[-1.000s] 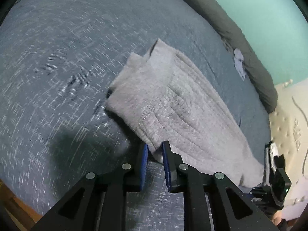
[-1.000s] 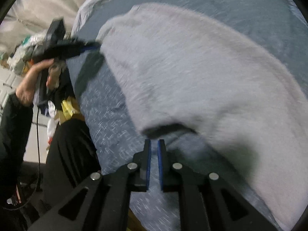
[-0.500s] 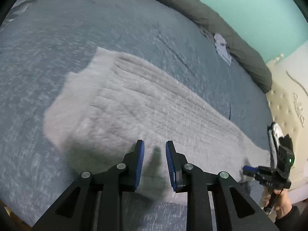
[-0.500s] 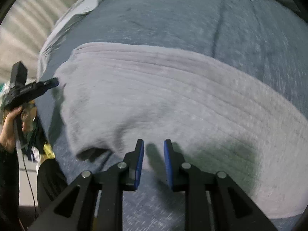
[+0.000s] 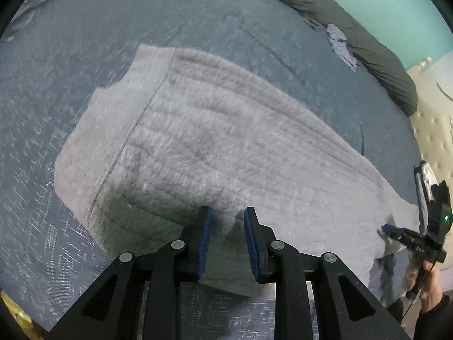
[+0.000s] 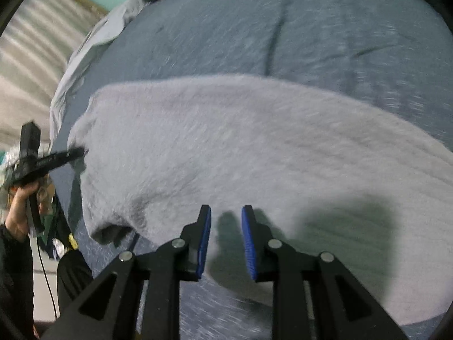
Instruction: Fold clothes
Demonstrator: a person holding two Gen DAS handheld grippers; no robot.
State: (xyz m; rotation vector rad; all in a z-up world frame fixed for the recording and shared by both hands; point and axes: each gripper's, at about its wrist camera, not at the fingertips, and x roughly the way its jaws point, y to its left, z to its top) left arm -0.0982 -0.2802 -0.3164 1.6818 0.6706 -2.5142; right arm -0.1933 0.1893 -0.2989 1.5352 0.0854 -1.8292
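A grey ribbed knit garment (image 5: 215,147) lies spread flat on a blue-grey bedspread (image 5: 70,42). It also shows in the right wrist view (image 6: 240,147). My left gripper (image 5: 226,226) is open and empty, its blue pads hovering over the garment's near edge. My right gripper (image 6: 225,223) is open and empty, over the garment's near edge at the other end. The right gripper shows in the left wrist view (image 5: 396,231) at the garment's right end. The left gripper shows in the right wrist view (image 6: 73,153) at the left end.
A dark rolled blanket (image 5: 354,25) runs along the far bed edge under a teal wall. A small pale cloth (image 5: 341,45) lies beside it. A cream tufted headboard (image 5: 436,130) stands at the right. The bed's front edge is just below my grippers.
Both grippers have let go of the garment and opened. The garment, lifted and bunched a second ago, now lies spread flat. Both grippers have moved over its near edge.
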